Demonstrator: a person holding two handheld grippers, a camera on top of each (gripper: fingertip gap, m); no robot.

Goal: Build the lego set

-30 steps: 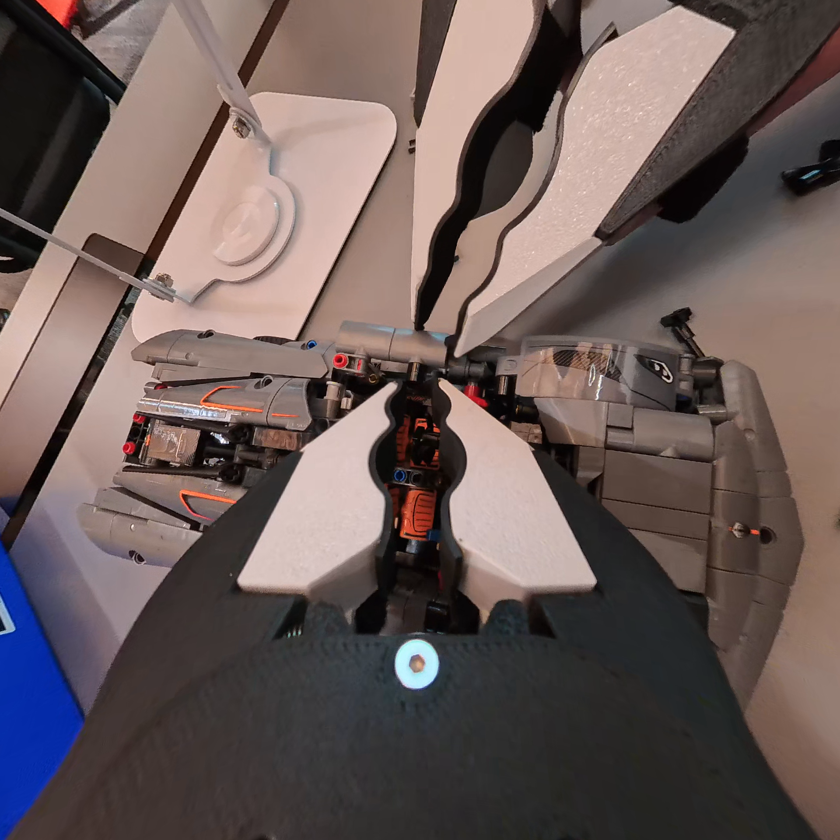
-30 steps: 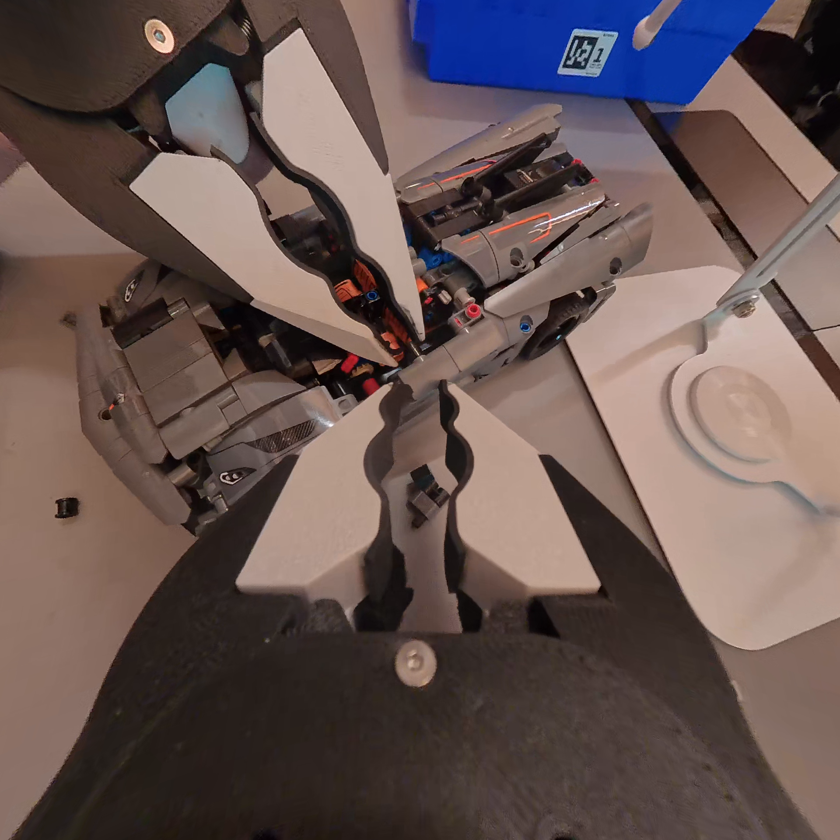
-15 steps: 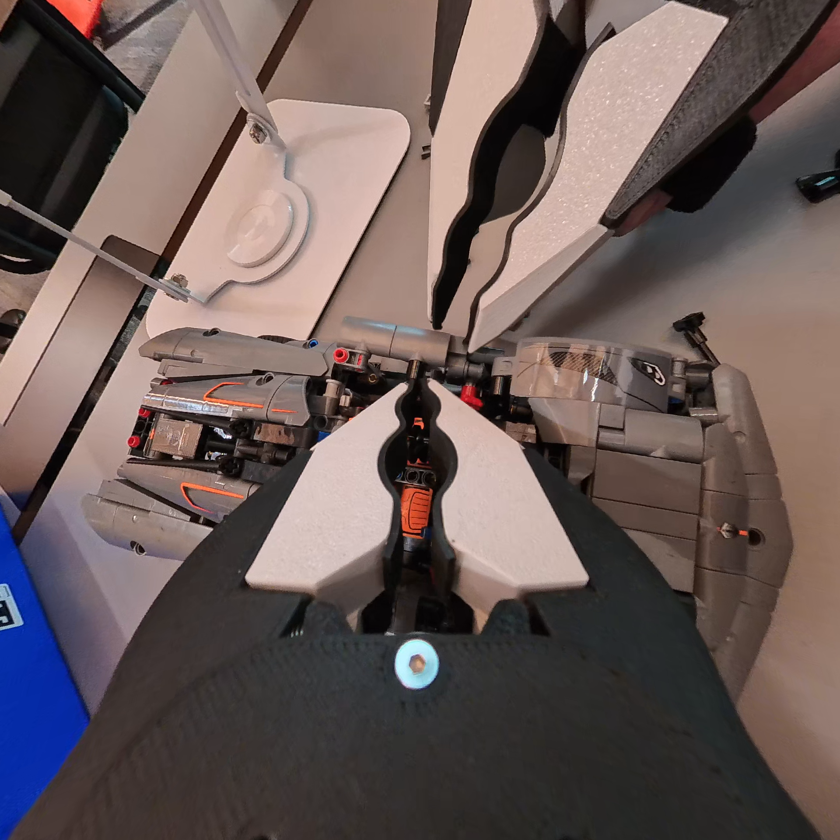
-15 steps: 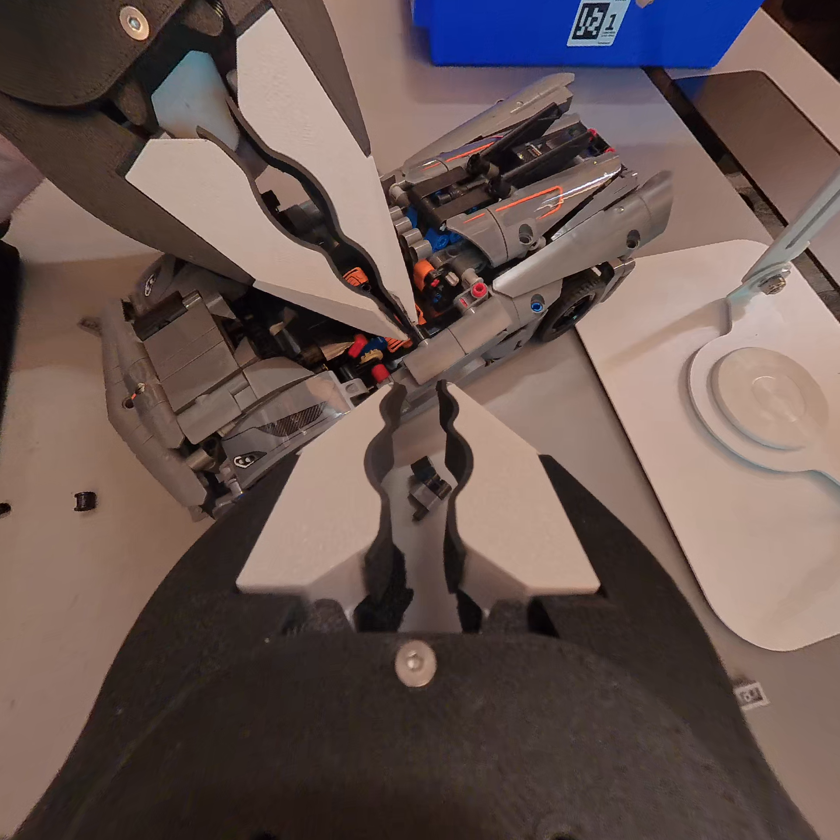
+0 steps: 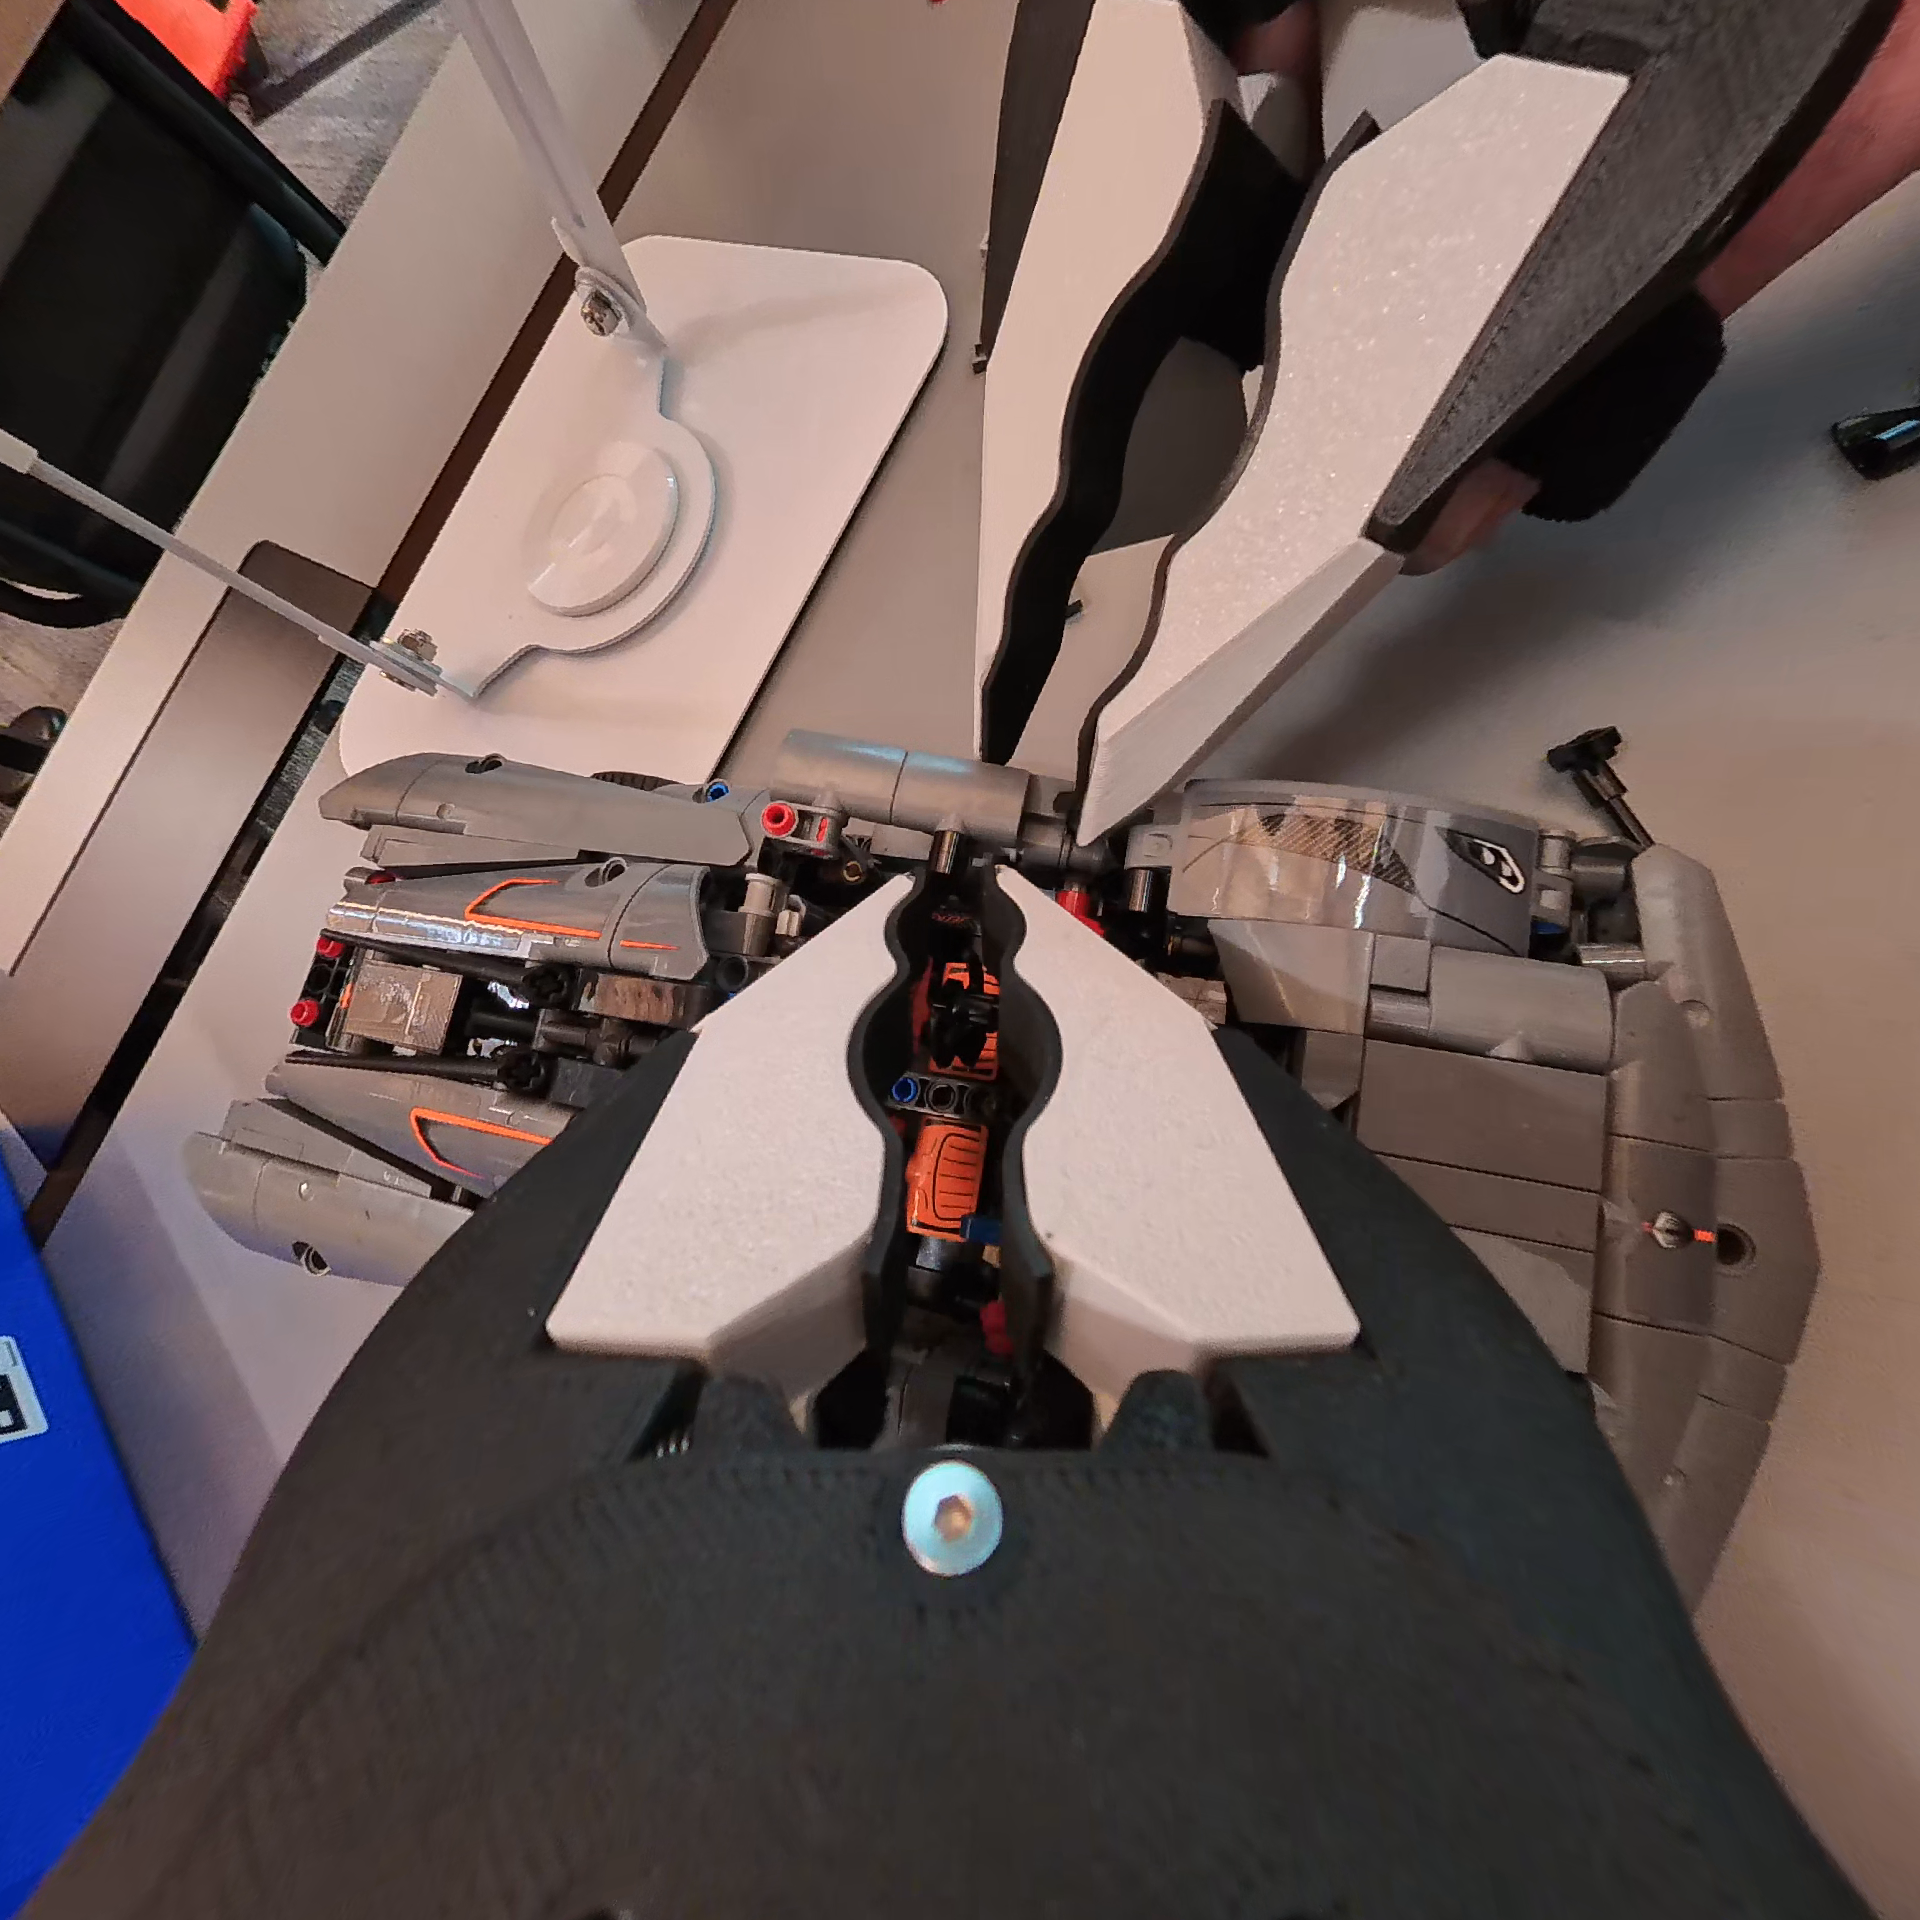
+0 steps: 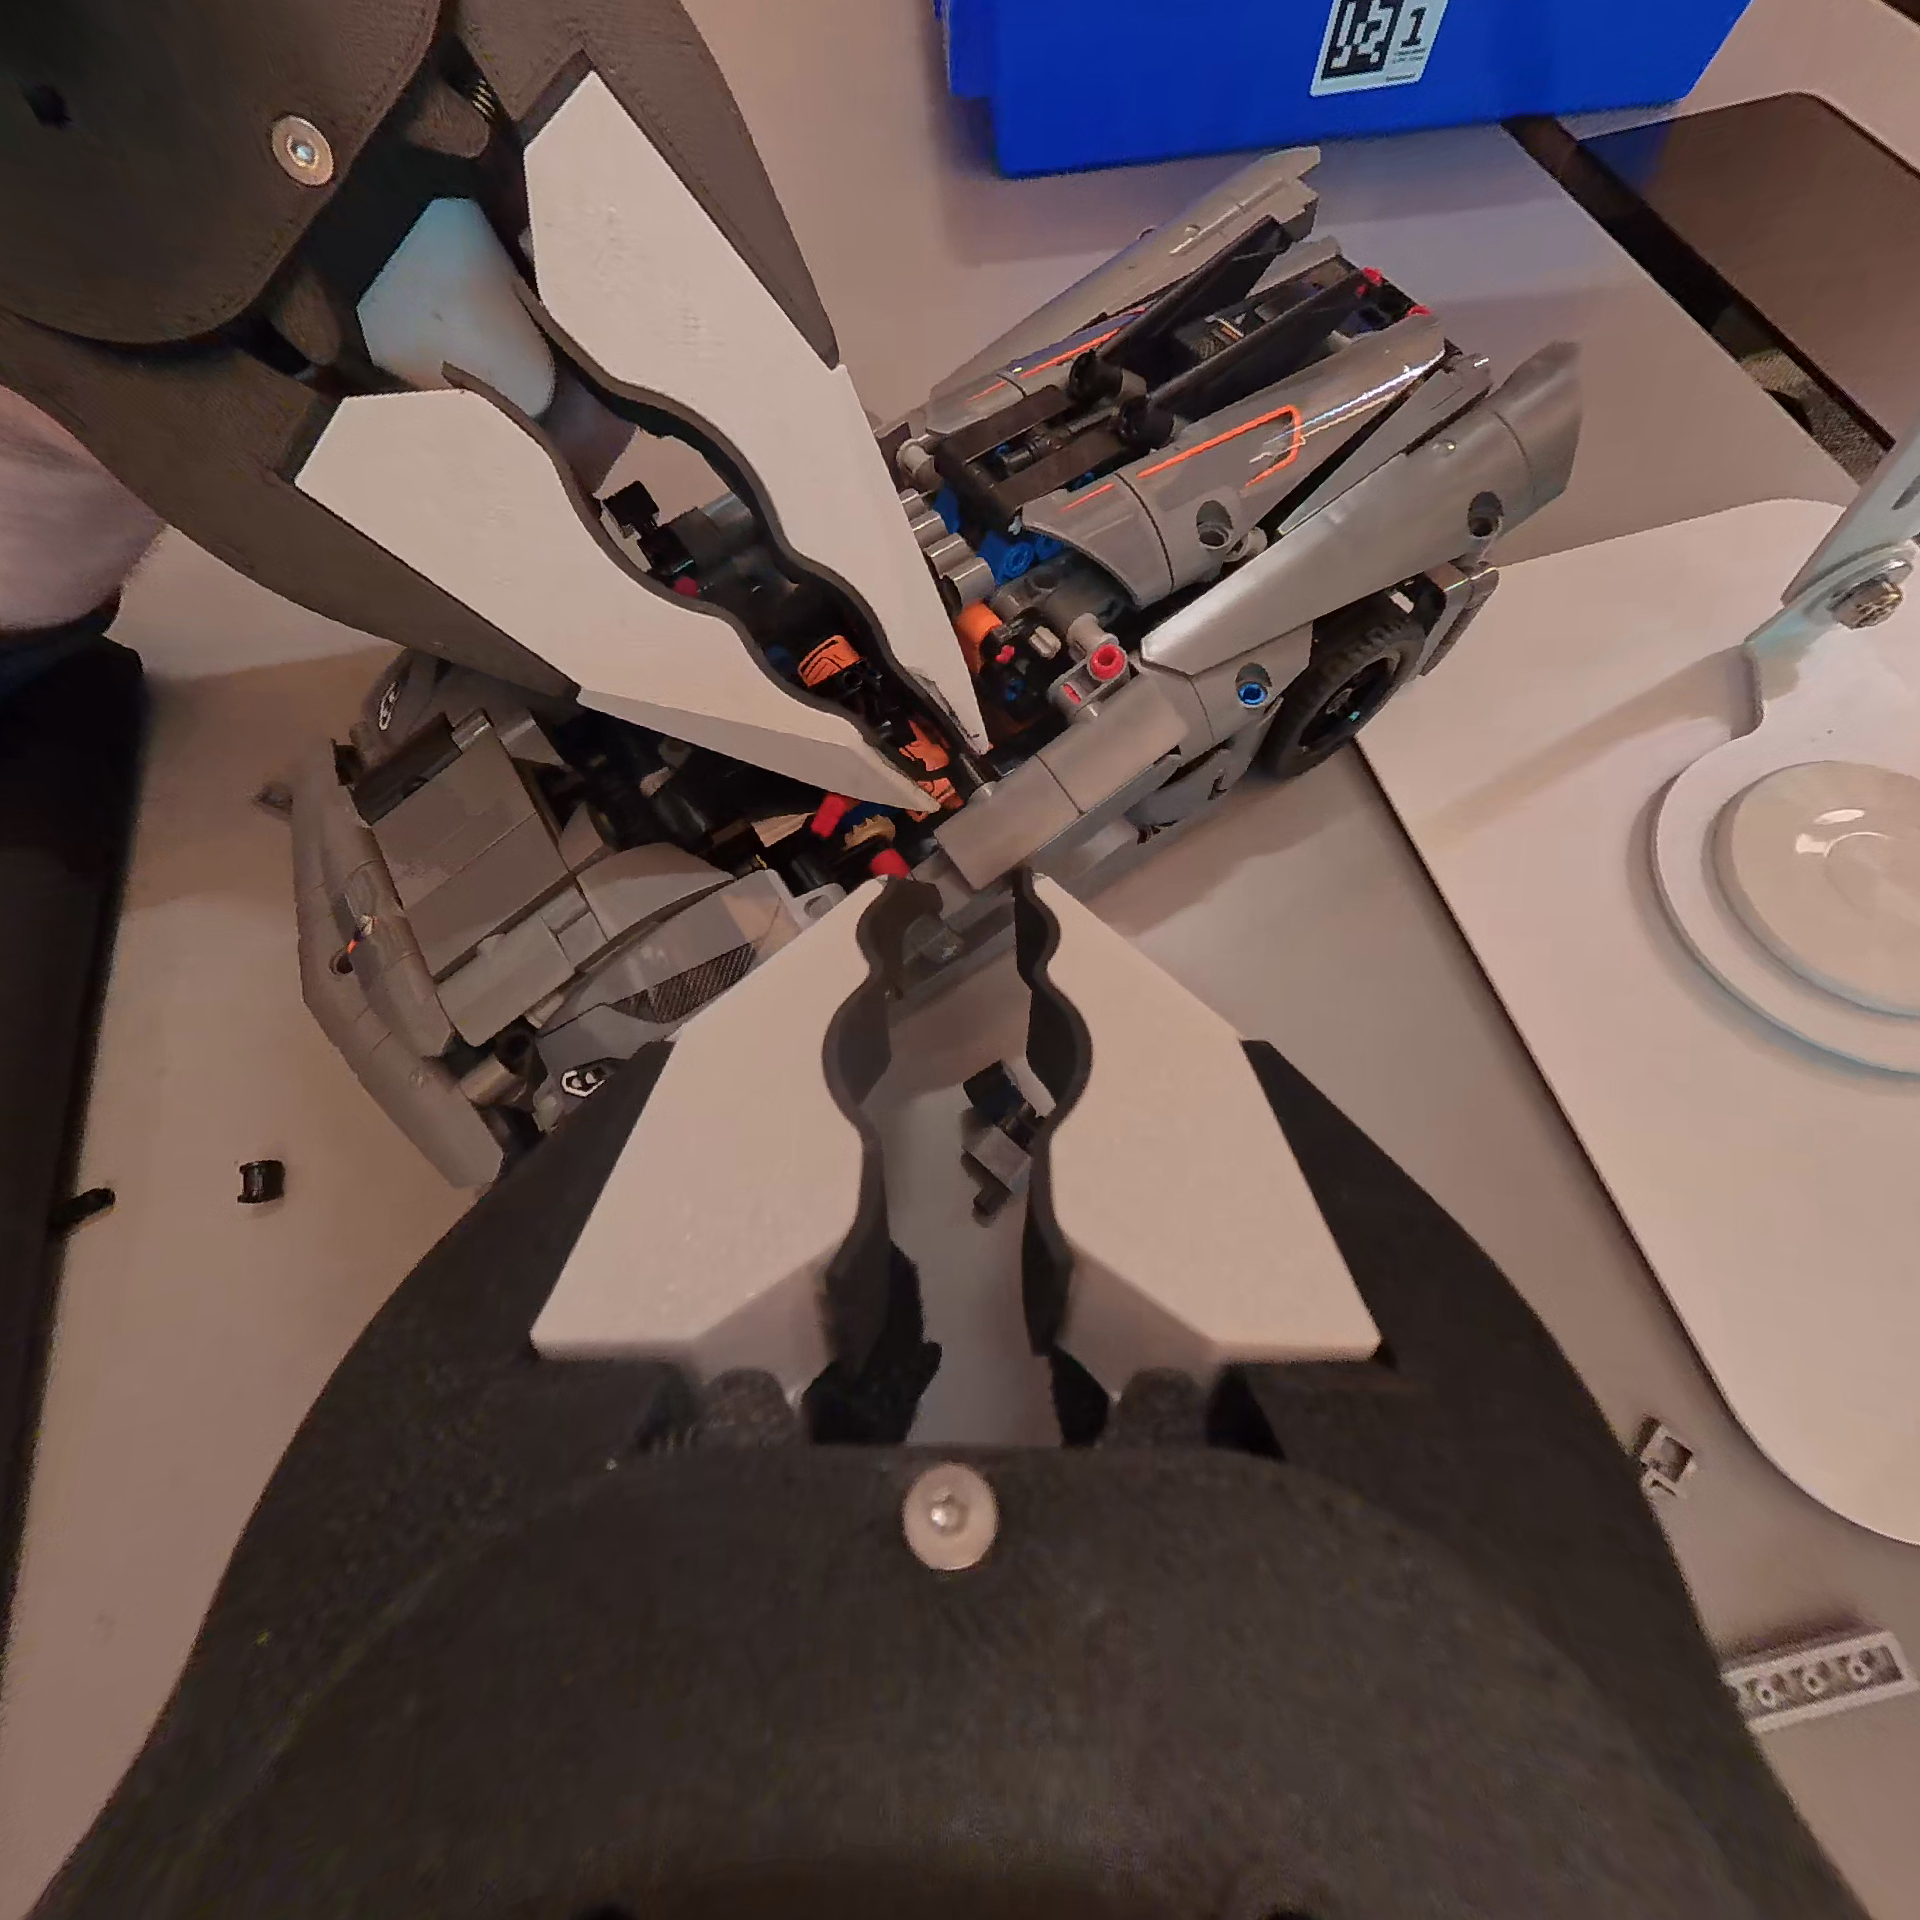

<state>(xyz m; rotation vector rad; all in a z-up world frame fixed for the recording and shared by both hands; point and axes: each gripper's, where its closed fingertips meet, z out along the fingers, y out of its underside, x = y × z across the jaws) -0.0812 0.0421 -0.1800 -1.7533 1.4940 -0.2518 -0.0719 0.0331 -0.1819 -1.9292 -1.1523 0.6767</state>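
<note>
Partly hiding the lego car (image 5: pixel 1455 997), left gripper (image 5: pixel 954 888) and right gripper (image 6: pixel 951 883) stand spread.

- Left wrist view: looks steeply down along its own fingers (image 5: pixel 769 1122), very close over the grey lego car (image 5: pixel 1455 1039) on the desk (image 5: pixel 1558 675).
- Right wrist view: also angled down and close, facing the car (image 6: pixel 1195 499) from the opposite side, its fingers (image 6: pixel 727 1143) at the car's near edge.
- Shared: the car's middle, the white plate (image 5: pixel 727 416) (image 6: pixel 1558 883), the blue bin (image 5: pixel 62 1507) (image 6: pixel 1195 83).
- Each view shows the other gripper's fingers at the top (image 5: pixel 1299 416) (image 6: pixel 499 540).
</note>
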